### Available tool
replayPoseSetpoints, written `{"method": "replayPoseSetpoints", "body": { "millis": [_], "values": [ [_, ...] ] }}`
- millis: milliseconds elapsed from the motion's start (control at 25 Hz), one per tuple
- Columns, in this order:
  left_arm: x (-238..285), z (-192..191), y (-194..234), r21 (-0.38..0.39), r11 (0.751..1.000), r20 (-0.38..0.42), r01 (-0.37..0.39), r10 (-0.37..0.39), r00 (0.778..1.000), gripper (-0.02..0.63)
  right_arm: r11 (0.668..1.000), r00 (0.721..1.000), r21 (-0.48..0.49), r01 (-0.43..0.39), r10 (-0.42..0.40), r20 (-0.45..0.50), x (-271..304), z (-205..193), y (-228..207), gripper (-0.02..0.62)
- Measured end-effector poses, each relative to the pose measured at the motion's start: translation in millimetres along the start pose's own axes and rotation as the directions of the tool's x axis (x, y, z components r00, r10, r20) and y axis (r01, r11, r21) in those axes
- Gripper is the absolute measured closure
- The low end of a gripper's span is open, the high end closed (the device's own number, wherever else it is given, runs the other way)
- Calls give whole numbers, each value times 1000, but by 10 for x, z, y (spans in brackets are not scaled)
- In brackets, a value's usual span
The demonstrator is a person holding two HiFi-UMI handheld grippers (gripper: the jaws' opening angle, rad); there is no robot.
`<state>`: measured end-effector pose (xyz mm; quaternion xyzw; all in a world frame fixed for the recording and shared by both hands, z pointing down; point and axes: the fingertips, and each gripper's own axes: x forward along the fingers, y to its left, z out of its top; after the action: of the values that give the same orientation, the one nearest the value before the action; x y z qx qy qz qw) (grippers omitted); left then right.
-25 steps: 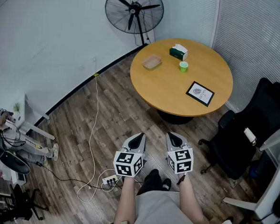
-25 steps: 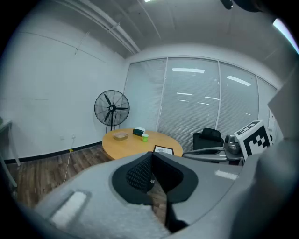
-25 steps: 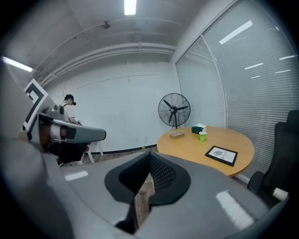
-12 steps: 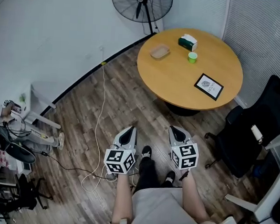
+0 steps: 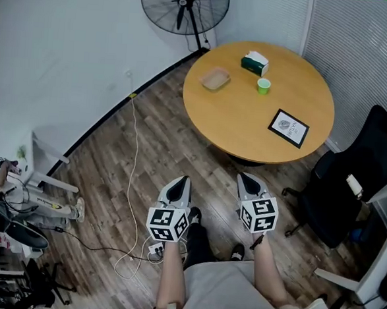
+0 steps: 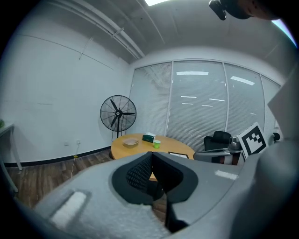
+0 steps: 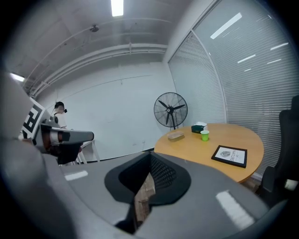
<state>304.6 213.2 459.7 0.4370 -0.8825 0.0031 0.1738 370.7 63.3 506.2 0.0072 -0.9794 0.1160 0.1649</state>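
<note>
While we stand on the wood floor (image 5: 154, 156), our left gripper (image 5: 181, 183) and right gripper (image 5: 244, 180) hang side by side, each with jaws pressed together. Ahead, well apart from both, the round worktop (image 5: 238, 124) carries a framed picture (image 5: 288, 128), a green cup (image 5: 263, 86) and a tissue box (image 5: 254, 63).

A round wooden bench (image 5: 242, 121) stands on the plank floor (image 5: 154, 148). Near its far edge lies a shallow tan tray (image 5: 214, 79). A green tissue box (image 5: 254, 63) sits further along that edge, with a small green cup (image 5: 264, 86) just beside it. A black-framed picture (image 5: 289, 128) lies flat near the rim, well apart from the cup. A white cable (image 5: 133, 153) trails across the floor
</note>
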Motion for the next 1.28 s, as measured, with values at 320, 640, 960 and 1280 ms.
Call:
{"method": "replayPoseSetpoints", "body": {
  "millis": [320,640,960,1280],
  "values": [
    [729,223,856,-13,995,-47,101,-101,994,600,993,992,42,115,-112,-53,901,97,49,597],
    [1380,352,1616,-54,978,-89,199,-203,975,600,991,991,79,105,-97,-88,1728,220,299,607],
    [1707,447,2336,-74,970,-100,230,-236,966,600,978,976,60,200,-193,-101,2272,316,303,597],
    [1936,509,2760,-83,969,-98,233,-240,966,600,980,981,75,185,-180,-75,2637,477,277,597]
  ]
}}
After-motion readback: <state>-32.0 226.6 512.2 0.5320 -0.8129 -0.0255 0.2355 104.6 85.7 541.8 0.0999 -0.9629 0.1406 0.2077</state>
